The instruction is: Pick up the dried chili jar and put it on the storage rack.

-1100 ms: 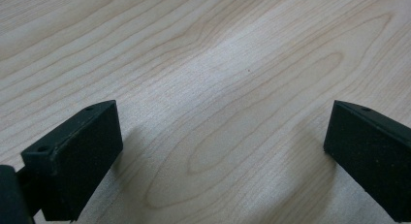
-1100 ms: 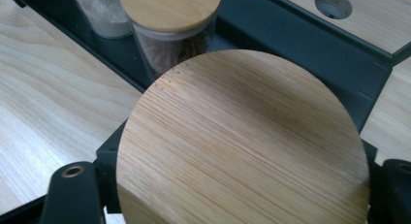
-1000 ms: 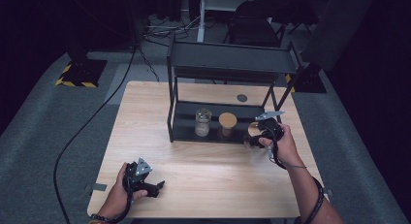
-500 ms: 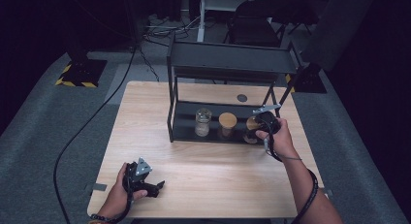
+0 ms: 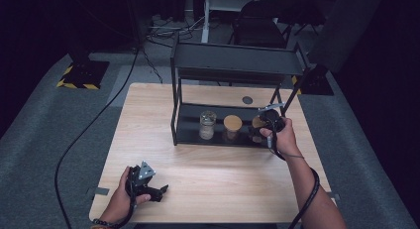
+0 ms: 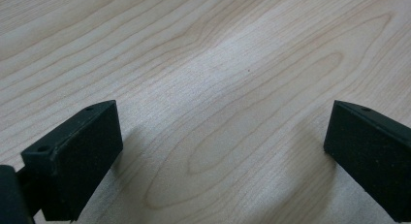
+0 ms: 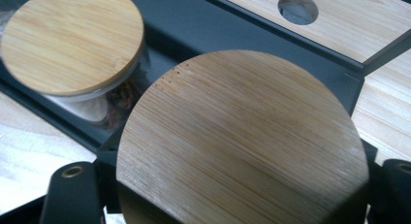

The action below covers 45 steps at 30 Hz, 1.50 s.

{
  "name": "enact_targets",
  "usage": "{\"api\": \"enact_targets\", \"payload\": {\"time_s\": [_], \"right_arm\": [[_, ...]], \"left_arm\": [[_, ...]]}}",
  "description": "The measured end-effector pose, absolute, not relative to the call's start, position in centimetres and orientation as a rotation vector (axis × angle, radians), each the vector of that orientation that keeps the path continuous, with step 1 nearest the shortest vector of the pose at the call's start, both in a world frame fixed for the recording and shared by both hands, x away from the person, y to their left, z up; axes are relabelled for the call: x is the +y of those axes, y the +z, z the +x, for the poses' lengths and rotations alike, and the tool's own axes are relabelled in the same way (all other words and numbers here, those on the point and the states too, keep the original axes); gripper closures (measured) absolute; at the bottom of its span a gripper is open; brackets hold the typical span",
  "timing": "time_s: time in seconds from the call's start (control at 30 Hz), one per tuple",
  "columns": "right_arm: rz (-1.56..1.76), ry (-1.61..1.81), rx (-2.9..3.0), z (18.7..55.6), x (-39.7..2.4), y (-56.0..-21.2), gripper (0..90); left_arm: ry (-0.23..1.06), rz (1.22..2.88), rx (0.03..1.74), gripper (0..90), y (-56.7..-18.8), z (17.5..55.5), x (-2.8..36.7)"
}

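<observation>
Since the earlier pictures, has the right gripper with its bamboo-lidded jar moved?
Yes. The right gripper carried its bamboo-lidded jar leftward, into the black metal rack.

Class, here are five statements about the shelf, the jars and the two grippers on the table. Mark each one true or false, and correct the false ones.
1. The right gripper is clamped on a jar with a bamboo lid. True.
2. The left gripper holds a jar. False: its jaws stand open over bare wooden table, with nothing between them.
3. A clear glass jar without a bamboo lid stands on the bottom shelf of the black rack. True.
4. The rack's top shelf is loaded with jars. False: nothing stands on it.
5. There is a round hole in the tabletop behind the rack. True.
</observation>
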State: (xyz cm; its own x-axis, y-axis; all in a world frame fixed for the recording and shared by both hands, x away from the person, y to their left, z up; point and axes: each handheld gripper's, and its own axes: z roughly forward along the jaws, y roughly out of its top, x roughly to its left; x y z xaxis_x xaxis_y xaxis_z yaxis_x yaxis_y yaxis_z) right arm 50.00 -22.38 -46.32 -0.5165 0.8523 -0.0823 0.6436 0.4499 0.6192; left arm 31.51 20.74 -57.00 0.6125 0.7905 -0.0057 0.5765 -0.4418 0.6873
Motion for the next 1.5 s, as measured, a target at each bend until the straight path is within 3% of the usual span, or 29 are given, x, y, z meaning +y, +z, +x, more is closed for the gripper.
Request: {"api": "enact_targets", "payload": {"time_s": [1.5], "right_arm": [[1.365,0.706,2.330,52.1,-21.8,-49.0,24.3]], "left_arm": [[0.419,2.177,1.070,0.0,-57.0,31.5,20.7]]}}
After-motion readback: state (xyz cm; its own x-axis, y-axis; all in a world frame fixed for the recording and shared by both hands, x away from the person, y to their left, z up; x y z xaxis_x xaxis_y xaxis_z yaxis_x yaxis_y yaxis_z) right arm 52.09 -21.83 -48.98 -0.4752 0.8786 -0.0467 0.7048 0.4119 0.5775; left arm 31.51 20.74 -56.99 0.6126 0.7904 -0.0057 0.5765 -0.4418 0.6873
